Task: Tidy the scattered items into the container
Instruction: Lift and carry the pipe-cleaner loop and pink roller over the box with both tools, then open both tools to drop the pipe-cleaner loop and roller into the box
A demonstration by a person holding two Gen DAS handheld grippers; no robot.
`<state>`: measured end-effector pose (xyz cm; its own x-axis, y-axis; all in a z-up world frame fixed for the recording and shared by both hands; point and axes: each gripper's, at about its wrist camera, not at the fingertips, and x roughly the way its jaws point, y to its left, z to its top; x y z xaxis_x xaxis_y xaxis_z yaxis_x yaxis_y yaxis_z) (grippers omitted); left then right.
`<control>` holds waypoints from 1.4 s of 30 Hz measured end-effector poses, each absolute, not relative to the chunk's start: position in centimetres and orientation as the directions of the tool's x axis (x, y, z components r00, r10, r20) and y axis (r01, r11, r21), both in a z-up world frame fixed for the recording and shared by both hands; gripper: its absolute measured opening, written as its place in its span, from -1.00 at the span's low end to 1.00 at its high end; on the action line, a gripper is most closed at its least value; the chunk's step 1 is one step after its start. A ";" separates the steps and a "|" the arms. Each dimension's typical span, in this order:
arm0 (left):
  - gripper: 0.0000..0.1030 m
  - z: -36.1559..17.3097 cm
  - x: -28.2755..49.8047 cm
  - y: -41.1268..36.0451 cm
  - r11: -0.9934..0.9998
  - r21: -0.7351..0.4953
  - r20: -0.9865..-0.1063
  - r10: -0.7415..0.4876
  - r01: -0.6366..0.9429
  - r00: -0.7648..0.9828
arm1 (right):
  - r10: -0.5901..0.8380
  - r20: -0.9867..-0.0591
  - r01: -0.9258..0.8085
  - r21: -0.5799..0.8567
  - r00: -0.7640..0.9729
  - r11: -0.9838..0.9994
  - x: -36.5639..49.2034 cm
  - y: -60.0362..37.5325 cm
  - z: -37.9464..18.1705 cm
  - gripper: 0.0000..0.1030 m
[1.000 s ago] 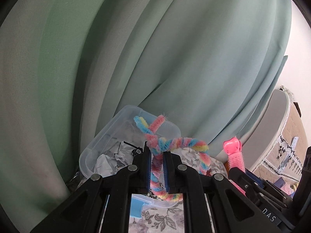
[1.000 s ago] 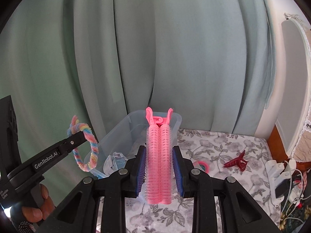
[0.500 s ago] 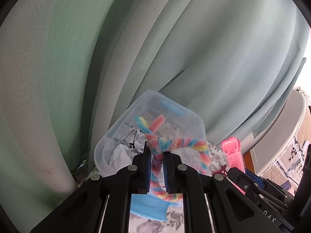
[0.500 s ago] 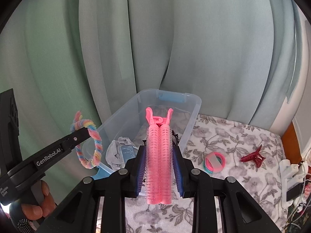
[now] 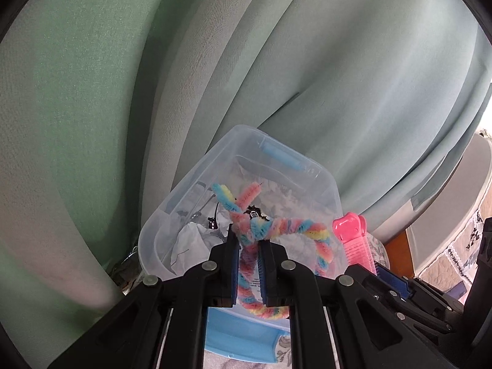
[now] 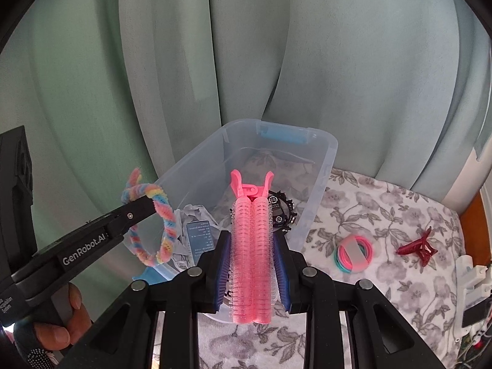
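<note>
A clear plastic bin (image 6: pixel 326 153) with blue handles stands on the floral cloth against the curtain; it also shows in the left wrist view (image 5: pixel 330 184). My left gripper (image 5: pixel 249 240) is shut on a rainbow pipe-cleaner loop (image 5: pixel 295 224), held over the bin's near left rim; it shows in the right wrist view (image 6: pixel 166 215) too. My right gripper (image 6: pixel 252 240) is shut on a pink hair-roller clip (image 6: pixel 250 246), held above the bin's near end. The clip's tip (image 5: pixel 350 233) shows in the left wrist view.
The bin holds crumpled paper (image 6: pixel 196 218) and a black item (image 6: pixel 279 212). On the cloth to the right lie a bundle of pink and teal hair ties (image 6: pixel 353 253) and a dark red claw clip (image 6: pixel 419 247). A white power strip (image 6: pixel 470 279) lies at the right edge.
Both grippers have moved forward and tilted down toward the bin with their loads. The bin now looms larger and more of its inside shows.
</note>
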<state>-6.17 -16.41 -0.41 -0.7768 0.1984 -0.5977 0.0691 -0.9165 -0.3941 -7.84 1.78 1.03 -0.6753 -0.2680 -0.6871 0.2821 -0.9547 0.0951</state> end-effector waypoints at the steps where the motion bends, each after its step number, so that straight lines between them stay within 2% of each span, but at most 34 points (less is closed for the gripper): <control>1: -0.79 -0.5 -6.3 -16.4 -0.916 -0.394 -0.601 0.199 0.071 -0.775 | -0.268 -0.691 0.282 0.096 -0.671 -0.954 -7.9 1.7 0.9 -0.43; 22: -0.78 -1.9 -9.3 -15.8 -0.922 -0.373 -0.635 0.176 0.100 -0.752 | -0.267 -0.714 0.279 0.104 -0.648 -0.955 -11.0 1.4 -0.4 -0.41; 24: -0.68 -2.0 -9.4 -15.8 -0.923 -0.373 -0.635 0.178 0.097 -0.752 | -0.262 -0.714 0.277 0.099 -0.650 -0.956 -11.2 1.4 -0.4 -0.41; 26: -0.45 -1.9 -9.3 -15.9 -0.924 -0.371 -0.634 0.177 0.095 -0.753 | -0.258 -0.714 0.275 0.095 -0.651 -0.957 -11.3 1.3 -0.3 -0.41; 27: -0.41 -1.9 -9.3 -15.8 -0.924 -0.370 -0.633 0.177 0.094 -0.753 | -0.255 -0.715 0.274 0.092 -0.651 -0.957 -11.3 1.3 -0.3 -0.41; 32: 0.04 -1.6 -8.8 -16.0 -0.921 -0.377 -0.631 0.176 0.100 -0.756 | -0.256 -0.710 0.276 0.090 -0.656 -0.957 -11.2 1.2 -0.1 -0.15; 34: 0.11 -1.4 -8.7 -16.0 -0.920 -0.379 -0.631 0.181 0.096 -0.754 | -0.258 -0.705 0.275 0.092 -0.661 -0.957 -10.9 1.3 0.1 0.06; 38: 0.26 -1.1 -8.4 -15.7 -0.922 -0.375 -0.628 0.181 0.091 -0.757 | -0.262 -0.699 0.276 0.096 -0.665 -0.957 -10.5 1.4 0.4 0.20; 42: 0.32 -0.6 -7.9 -15.5 -0.924 -0.373 -0.626 0.180 0.089 -0.759 | -0.264 -0.693 0.278 0.095 -0.670 -0.956 -9.9 1.6 0.8 0.41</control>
<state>-7.91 -15.49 -0.58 -0.7590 0.1796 -0.6258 0.0889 -0.9236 -0.3729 -9.89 1.62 0.79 -0.6704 -0.2640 -0.6934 0.2777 -0.9559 0.0955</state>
